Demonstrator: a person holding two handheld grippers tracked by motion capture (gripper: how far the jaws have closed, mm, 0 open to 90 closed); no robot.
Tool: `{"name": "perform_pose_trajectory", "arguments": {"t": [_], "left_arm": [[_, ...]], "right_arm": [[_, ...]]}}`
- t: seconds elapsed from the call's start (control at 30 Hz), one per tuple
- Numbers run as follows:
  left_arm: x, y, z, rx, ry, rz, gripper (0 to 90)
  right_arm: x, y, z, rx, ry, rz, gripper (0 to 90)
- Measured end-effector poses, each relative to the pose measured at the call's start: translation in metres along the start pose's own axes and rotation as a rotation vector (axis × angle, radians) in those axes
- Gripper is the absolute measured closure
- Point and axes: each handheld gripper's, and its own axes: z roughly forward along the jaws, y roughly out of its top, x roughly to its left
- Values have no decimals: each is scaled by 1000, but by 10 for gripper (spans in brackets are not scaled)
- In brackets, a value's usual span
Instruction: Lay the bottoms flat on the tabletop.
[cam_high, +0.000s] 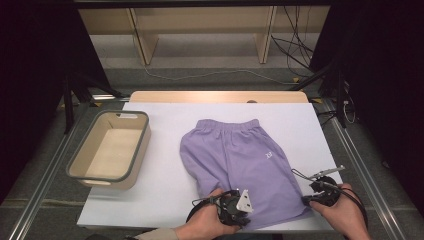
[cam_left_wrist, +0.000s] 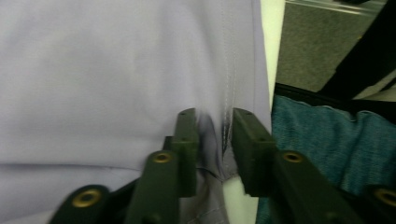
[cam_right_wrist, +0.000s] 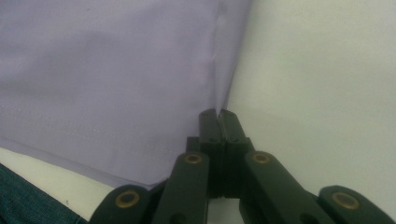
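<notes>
The right gripper (cam_right_wrist: 218, 114) has its jaws pressed together on the side edge of the lilac shorts (cam_high: 240, 165), pinching a thin ridge of cloth at the hem corner. The left gripper (cam_left_wrist: 214, 135) stands part-spread with a pucker of the hem between its jaws; whether the pads grip it I cannot tell. The shorts lie flat on the white table cover (cam_high: 165, 185), waistband away from the person, a beige bin (cam_high: 80, 167) to the left. To fold cleanly, both corners should likely be lifted together, kept taut. Both hands come in low at the table's near edge, grippers pointing forward.
</notes>
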Motion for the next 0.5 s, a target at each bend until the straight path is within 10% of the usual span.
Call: {"name": "perform_pose_trajectory", "arguments": {"t": [0.5], "left_arm": [[5,-1,-10,0,-76,-90,896]], "right_arm": [[1,-3,-10,32,18,-4,900]]}}
